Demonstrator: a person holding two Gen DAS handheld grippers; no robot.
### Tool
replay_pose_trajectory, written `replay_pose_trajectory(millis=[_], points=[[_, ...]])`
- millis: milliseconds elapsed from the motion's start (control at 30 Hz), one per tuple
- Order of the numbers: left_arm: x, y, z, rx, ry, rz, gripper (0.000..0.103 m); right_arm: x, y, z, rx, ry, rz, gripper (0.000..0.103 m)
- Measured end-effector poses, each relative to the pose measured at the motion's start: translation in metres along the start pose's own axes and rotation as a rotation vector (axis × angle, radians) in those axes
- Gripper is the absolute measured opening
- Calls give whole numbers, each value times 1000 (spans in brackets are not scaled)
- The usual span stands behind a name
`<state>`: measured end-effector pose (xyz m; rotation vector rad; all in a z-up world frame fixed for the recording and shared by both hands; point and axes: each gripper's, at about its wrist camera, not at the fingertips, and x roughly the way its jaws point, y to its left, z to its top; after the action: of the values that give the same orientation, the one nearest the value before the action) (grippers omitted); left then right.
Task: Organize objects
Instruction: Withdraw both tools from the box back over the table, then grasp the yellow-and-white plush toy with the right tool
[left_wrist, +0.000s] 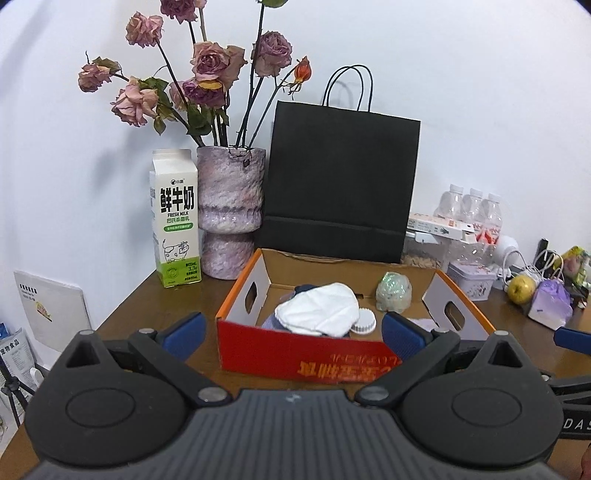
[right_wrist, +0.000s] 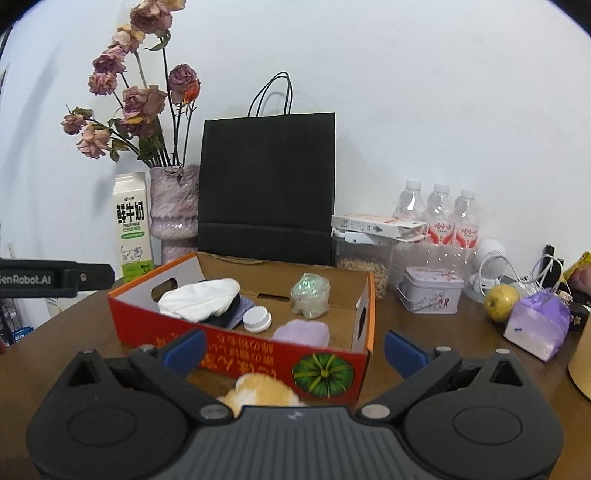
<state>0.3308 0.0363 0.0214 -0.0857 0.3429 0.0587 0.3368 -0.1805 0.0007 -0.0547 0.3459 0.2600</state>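
Two tools are held wide apart and empty over the brown surface (right_wrist: 424, 332): the left tool (left_wrist: 291, 332) and the right tool (right_wrist: 293, 349), both facing the red cardboard box (right_wrist: 258, 350). Behind the box a black paper bag (right_wrist: 266, 188) is stood upright. Inside the box a white cloth (right_wrist: 195, 299), a purple cloth (right_wrist: 303, 332), a shiny wrapped bundle (right_wrist: 310, 295) and a white ribbed lid (right_wrist: 257, 319) are seen. Just before the box, a fluffy yellow thing (right_wrist: 262, 389) is seen.
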Motion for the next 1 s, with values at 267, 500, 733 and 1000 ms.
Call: replay_pose_trajectory(millis=[267,500,733,1000], points=[[-29,7,-19,9,9,-2,103,-26,1,-21,0,16,-9,103],[-41,16,-43,20,58,-2,103,-40,2,-46,-6,62,-24,103],[-46,31,-61,14,100,6,103,-45,11,-73,-47,124,-37,103],[-41,41,-71,-3,143,15,103,-37,12,-75,-54,151,-50,103]])
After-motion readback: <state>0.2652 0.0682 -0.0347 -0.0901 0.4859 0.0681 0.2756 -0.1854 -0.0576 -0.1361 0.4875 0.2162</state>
